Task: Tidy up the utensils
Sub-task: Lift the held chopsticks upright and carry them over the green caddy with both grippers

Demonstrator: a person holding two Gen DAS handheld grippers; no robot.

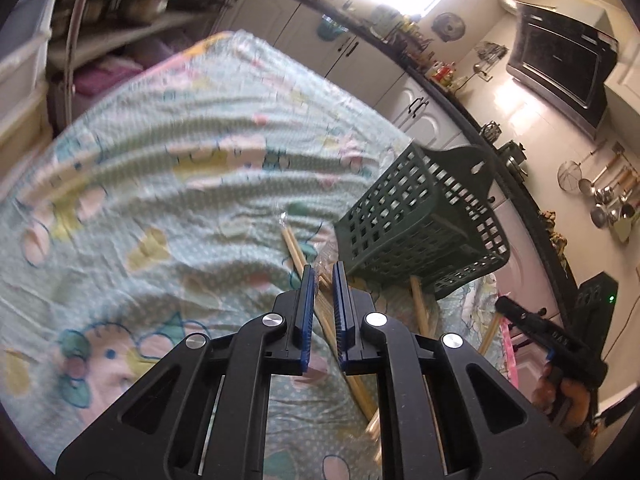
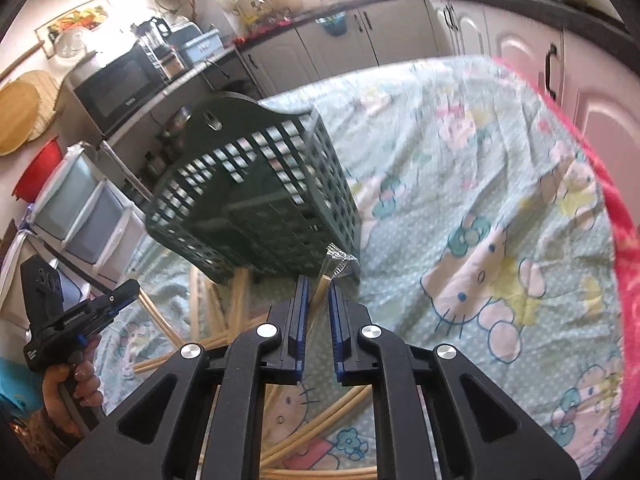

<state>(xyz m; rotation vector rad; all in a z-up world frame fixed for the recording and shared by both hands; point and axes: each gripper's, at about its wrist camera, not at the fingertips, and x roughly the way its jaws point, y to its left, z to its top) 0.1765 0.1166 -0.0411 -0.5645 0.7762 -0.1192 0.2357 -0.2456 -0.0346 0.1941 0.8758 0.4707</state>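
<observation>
The left gripper [image 1: 323,270] is closed on wrapped chopsticks [image 1: 320,312], and the right gripper [image 2: 318,284] is closed on another wrapped pair [image 2: 322,286], both near the green basket [image 1: 420,216]

Wrinkly pale-green printed cotton cloth [image 1: 168,184], matt dark-green plastic lattice basket [image 2: 256,200] at 12 o'clock, smooth pale wooden chopsticks [image 2: 236,300].
</observation>
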